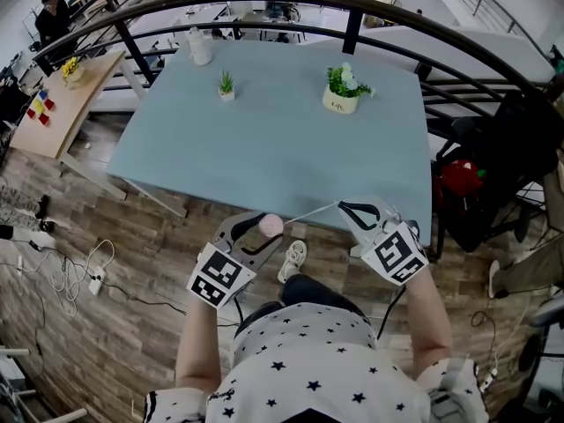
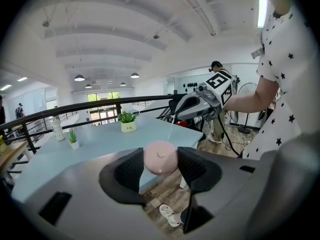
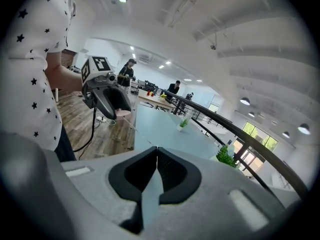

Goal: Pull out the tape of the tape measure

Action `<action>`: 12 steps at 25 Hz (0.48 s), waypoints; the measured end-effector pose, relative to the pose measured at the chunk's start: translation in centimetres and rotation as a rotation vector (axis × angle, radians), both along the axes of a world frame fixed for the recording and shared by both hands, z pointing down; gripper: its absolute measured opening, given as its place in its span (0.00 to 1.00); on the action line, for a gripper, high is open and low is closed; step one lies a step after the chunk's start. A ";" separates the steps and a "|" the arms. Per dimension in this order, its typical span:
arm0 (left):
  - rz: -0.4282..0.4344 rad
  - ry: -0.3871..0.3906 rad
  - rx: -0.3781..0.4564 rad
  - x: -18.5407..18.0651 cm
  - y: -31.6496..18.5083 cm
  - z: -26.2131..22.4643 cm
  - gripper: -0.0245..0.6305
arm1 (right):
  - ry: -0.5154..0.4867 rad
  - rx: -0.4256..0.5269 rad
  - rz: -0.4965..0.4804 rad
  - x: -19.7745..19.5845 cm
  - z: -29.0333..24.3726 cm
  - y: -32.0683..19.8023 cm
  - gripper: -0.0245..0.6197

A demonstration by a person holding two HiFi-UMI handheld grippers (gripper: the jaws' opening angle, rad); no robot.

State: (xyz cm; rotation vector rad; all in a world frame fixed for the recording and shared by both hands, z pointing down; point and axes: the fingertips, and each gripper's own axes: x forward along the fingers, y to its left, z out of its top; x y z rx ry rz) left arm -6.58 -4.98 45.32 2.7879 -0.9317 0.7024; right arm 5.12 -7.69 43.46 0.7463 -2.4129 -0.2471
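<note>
Blue table [image 1: 264, 148]: potted plant [image 1: 342, 91], bottle [image 1: 200, 46] at far side
tape [image 1: 310, 212]: taut, runs left-right between grippers
left gripper [image 1: 264, 233]: clamped on pink tape measure [image 2: 160, 157]
right gripper [image 3: 157, 154]: closed, pinching tape

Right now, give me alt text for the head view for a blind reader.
The left gripper holds a round pink tape measure; the right gripper pinches its tape, stretched between them at the near edge of a light blue table.

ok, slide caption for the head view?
With the left hand-held gripper holding the pink tape measure, the right hand-held gripper pinches the tape, stretched between them by the blue table's near edge.
</note>
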 end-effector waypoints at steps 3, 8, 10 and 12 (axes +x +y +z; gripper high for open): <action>-0.016 -0.012 -0.019 -0.8 0.2 0.5 0.36 | -0.008 0.001 0.049 1.5 -0.1 -0.6 0.06; -0.023 0.000 -0.024 -1.1 0.1 0.4 0.36 | -0.007 -0.004 0.071 2.2 -0.1 -0.7 0.06; -0.021 -0.009 -0.026 -1.1 0.2 0.5 0.36 | -0.004 -0.006 0.075 2.3 0.0 -0.7 0.06; -0.019 -0.004 -0.019 -1.0 0.1 0.4 0.36 | -0.005 -0.008 0.076 2.3 0.0 -0.7 0.06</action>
